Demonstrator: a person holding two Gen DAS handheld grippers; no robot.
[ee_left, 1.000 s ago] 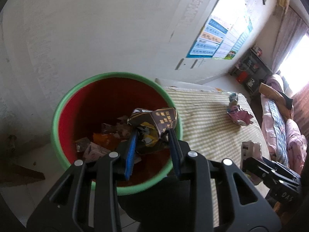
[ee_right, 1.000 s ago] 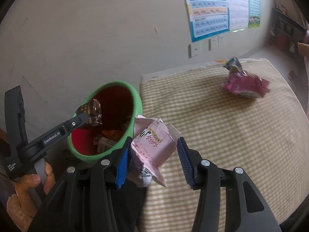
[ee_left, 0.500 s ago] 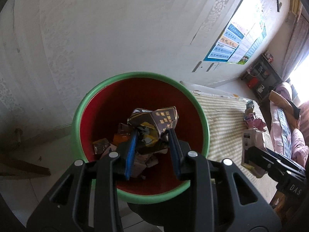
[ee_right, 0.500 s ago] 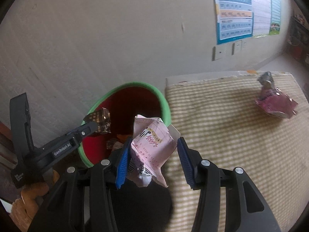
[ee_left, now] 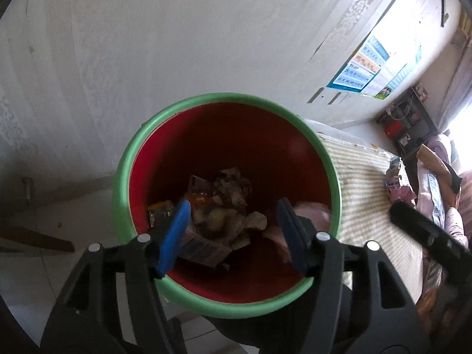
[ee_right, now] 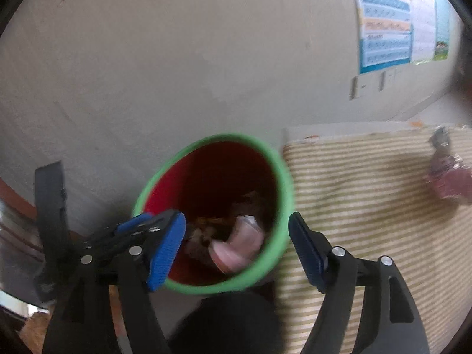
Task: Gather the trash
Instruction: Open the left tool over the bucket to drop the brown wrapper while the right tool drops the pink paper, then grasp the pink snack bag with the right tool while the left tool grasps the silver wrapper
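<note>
A red bin with a green rim stands by the wall; it also shows in the right wrist view. Crumpled wrappers lie in it, with a pink wrapper on the near right side, also in the left wrist view. My left gripper is open and empty over the bin mouth. My right gripper is open and empty above the bin's near rim. A pink wrapper and a small dark wrapper lie on the striped cloth.
The striped cloth surface adjoins the bin on the right. A plain wall rises right behind the bin, with a poster on it. A shelf and bedding are at the far right.
Both grippers have opened over the bin. The dark crumpled wrapper from my left gripper and the pink wrapper from my right gripper have dropped into the bin.
</note>
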